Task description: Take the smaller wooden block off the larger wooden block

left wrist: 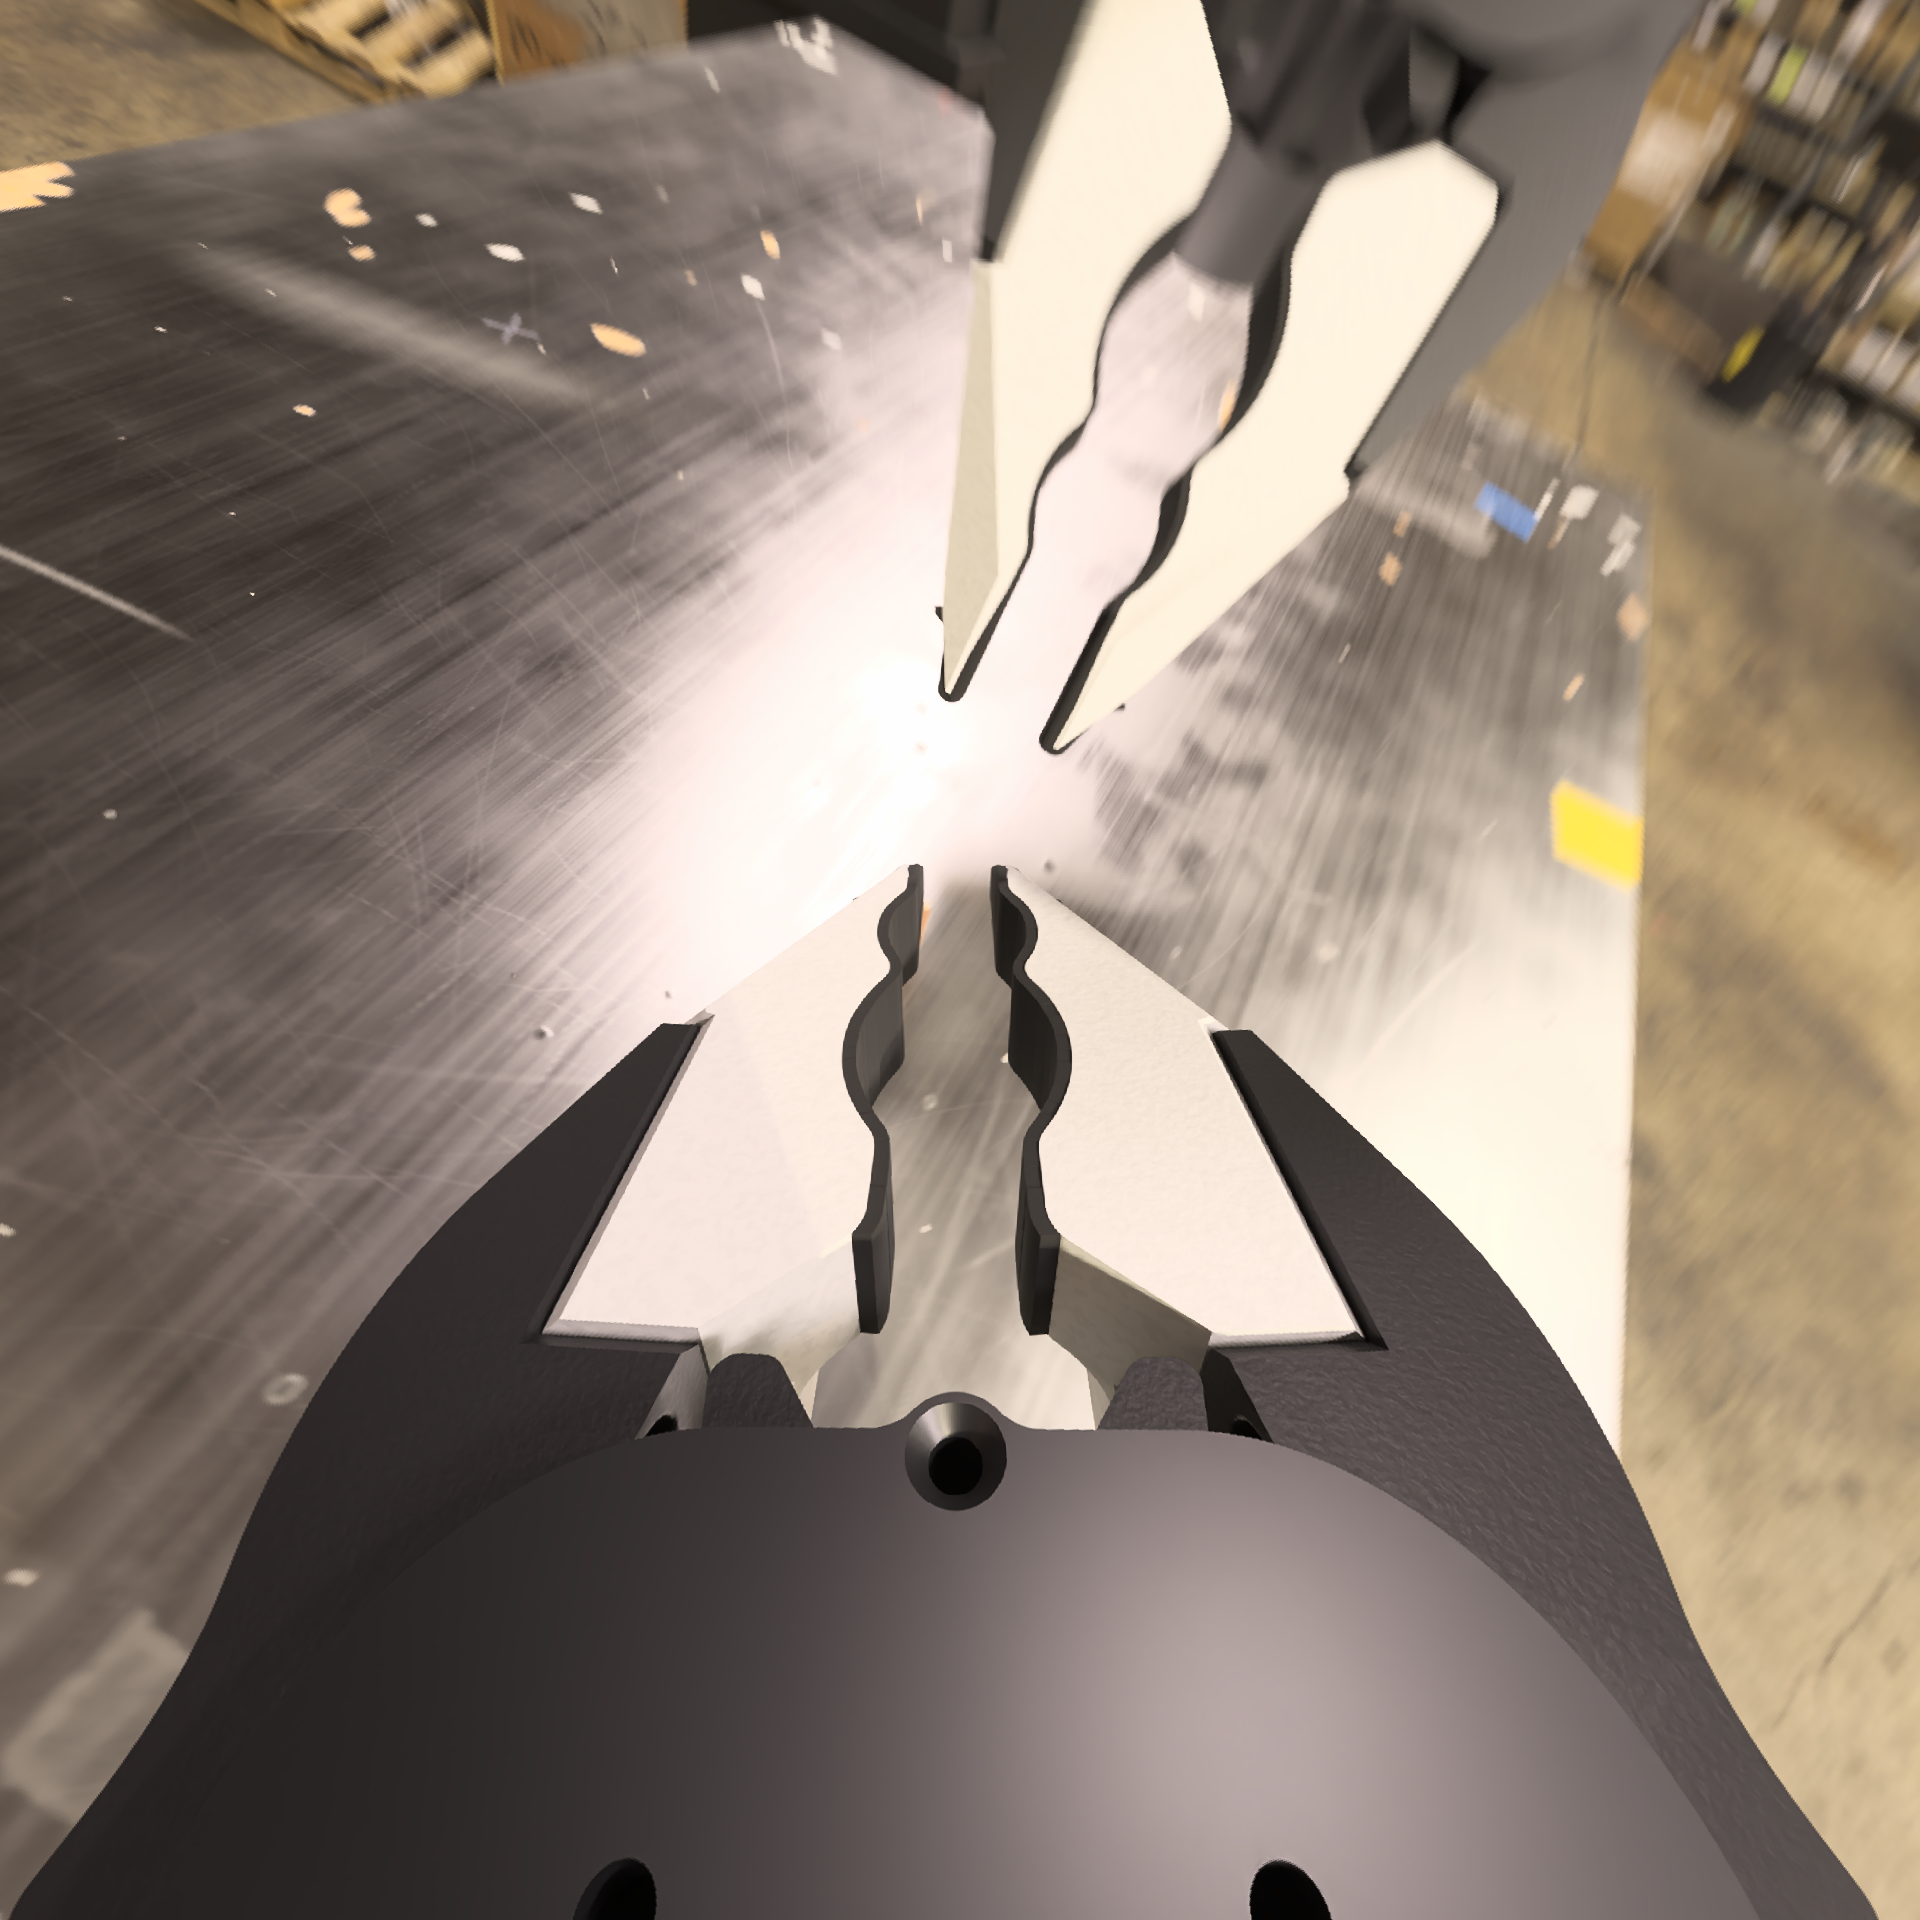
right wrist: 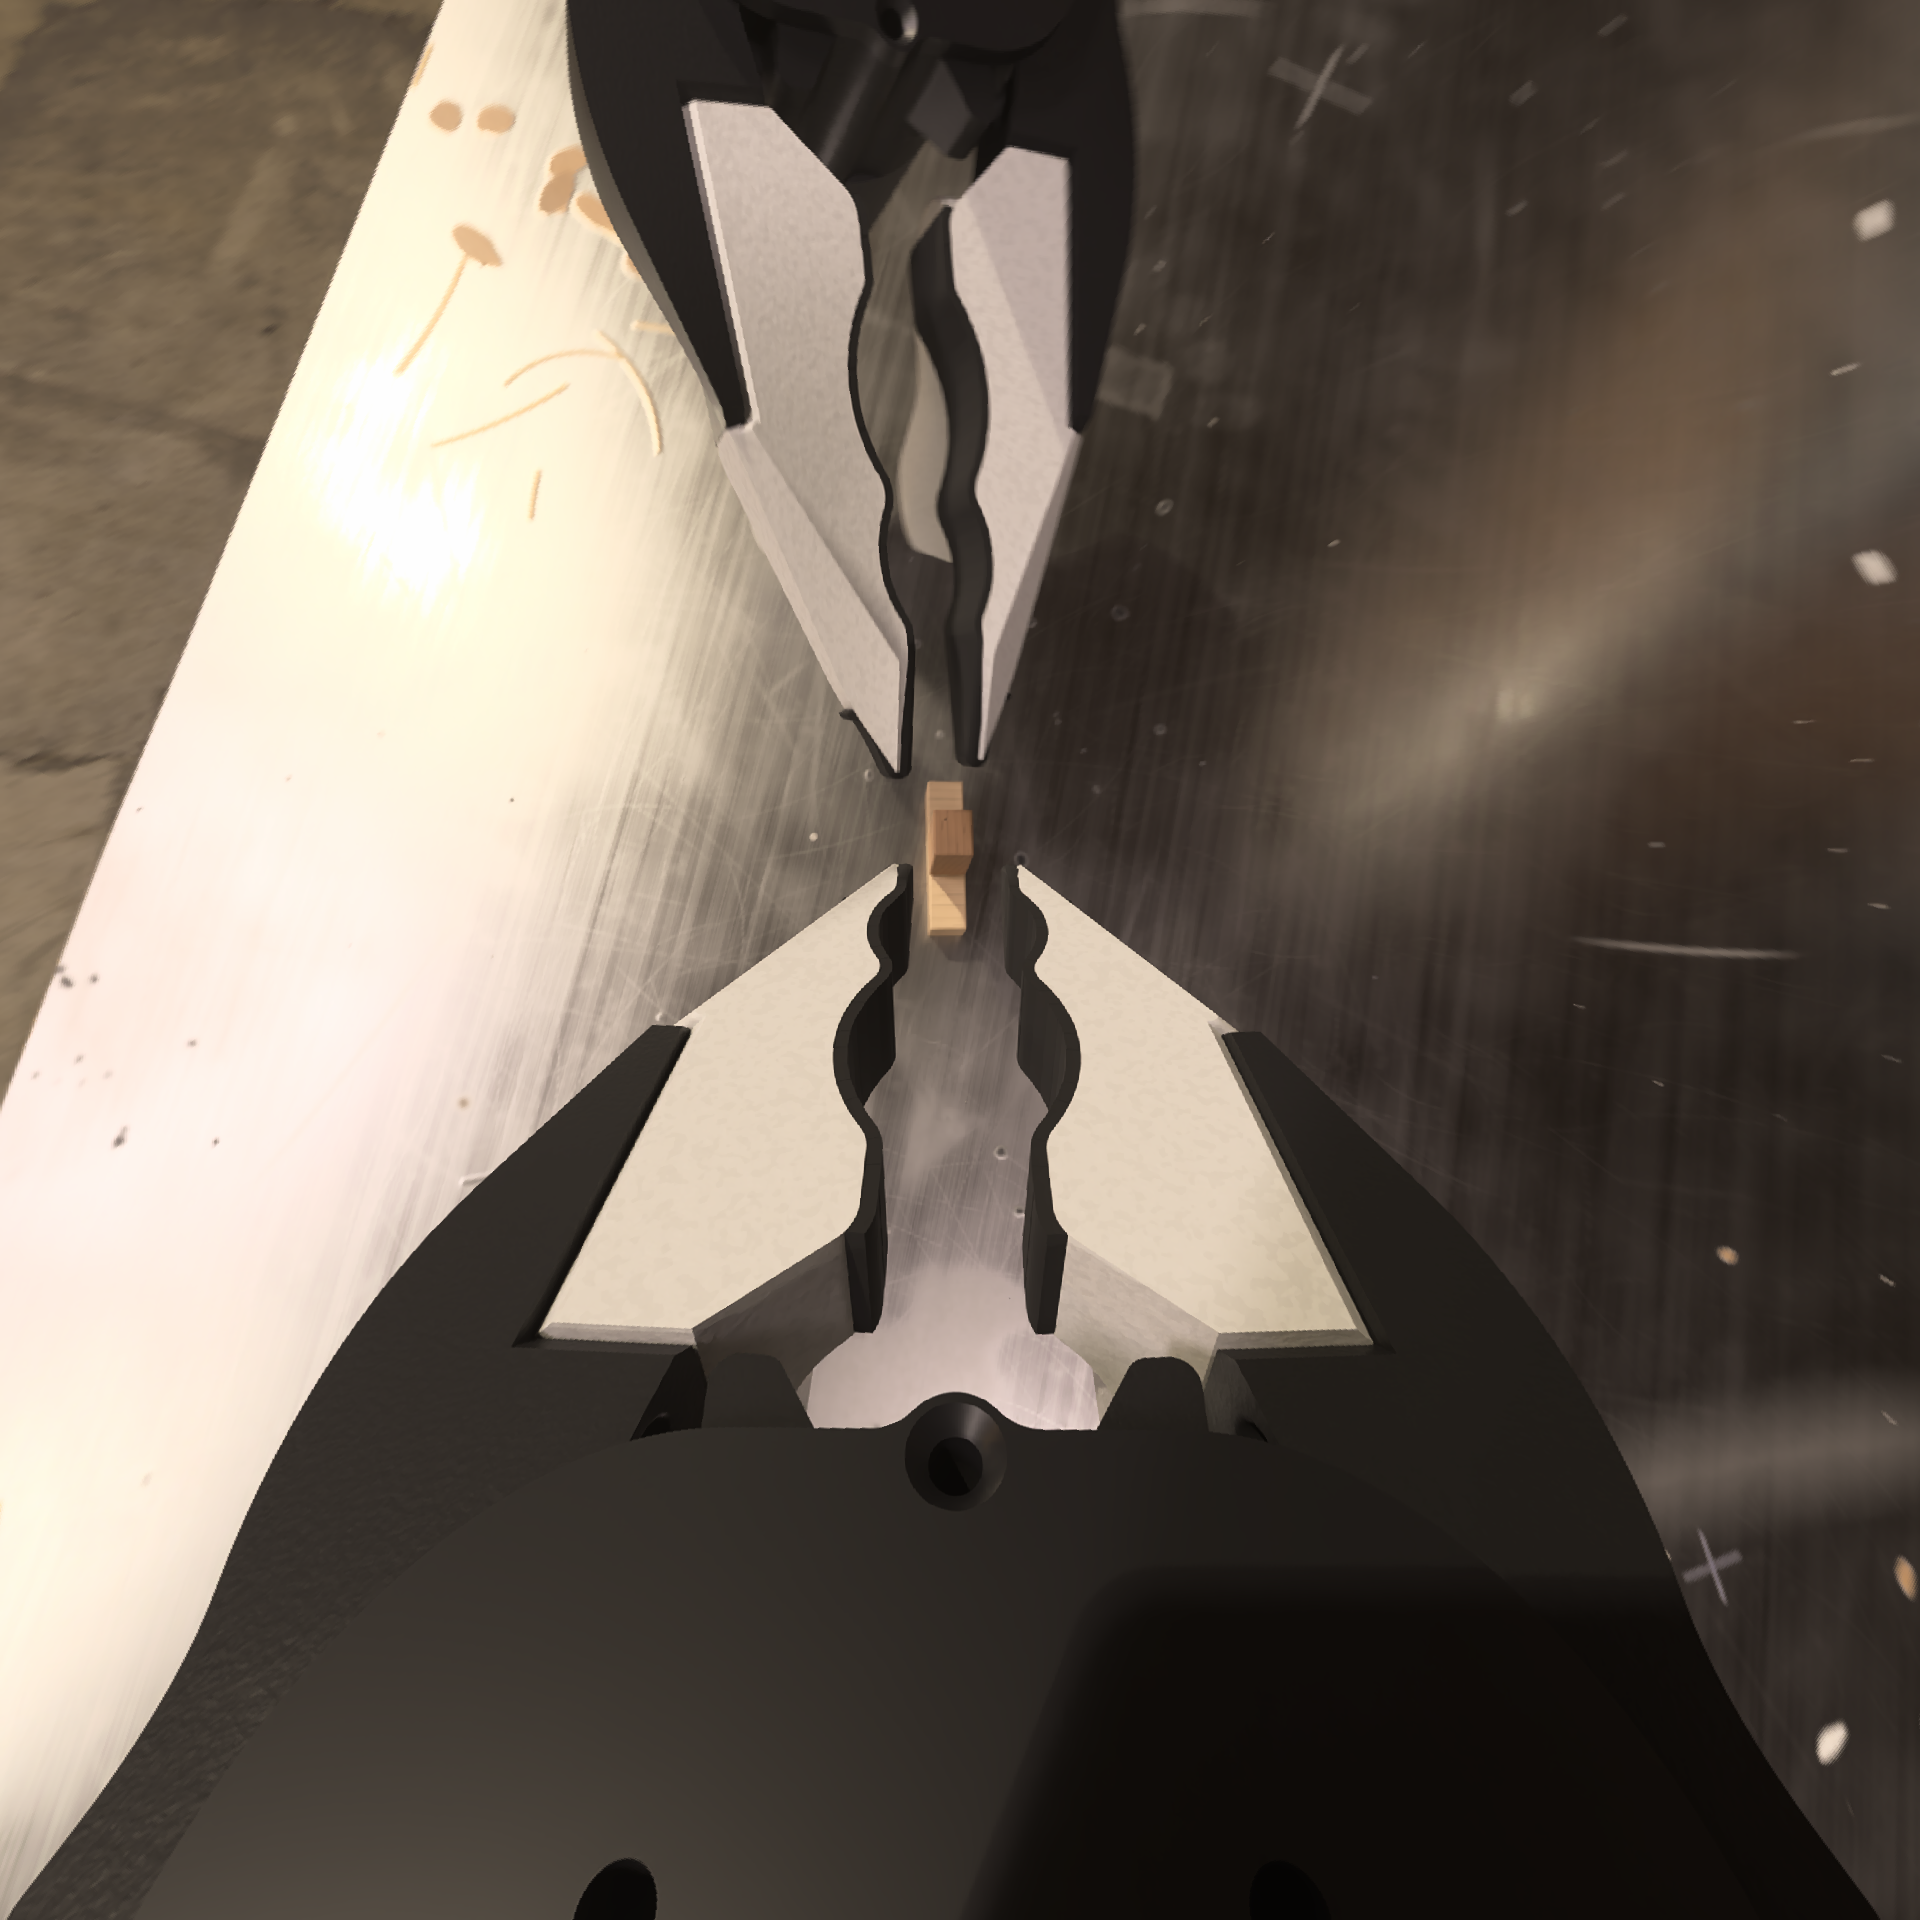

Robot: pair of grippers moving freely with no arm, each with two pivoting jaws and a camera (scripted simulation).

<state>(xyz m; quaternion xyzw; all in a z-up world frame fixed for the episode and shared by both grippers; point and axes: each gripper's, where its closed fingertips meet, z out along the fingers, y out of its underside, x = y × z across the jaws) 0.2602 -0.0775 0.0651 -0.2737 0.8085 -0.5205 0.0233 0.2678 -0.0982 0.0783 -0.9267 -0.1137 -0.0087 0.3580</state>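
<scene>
In the right wrist view a small, darker wooden block (right wrist: 951, 837) sits on the middle of a longer, pale wooden block (right wrist: 945, 910) that lies flat on the table. My right gripper (right wrist: 958, 873) is open and empty, with its fingertips on either side of the near end of the long block, above it. My left gripper (right wrist: 932, 762) points in from the far side, open by a narrow gap and empty, just past the block's far end. In the left wrist view my left gripper (left wrist: 958, 883) faces the right gripper (left wrist: 1003, 717) tip to tip. Bright glare lies between them and no blocks show there.
The table (left wrist: 312, 644) is dark, scratched and chipped, with strong glare in the middle. Its edge (right wrist: 208, 665) runs along the left of the right wrist view, with floor beyond. In the left wrist view the floor (left wrist: 1766, 935) lies to the right, with shelves far off.
</scene>
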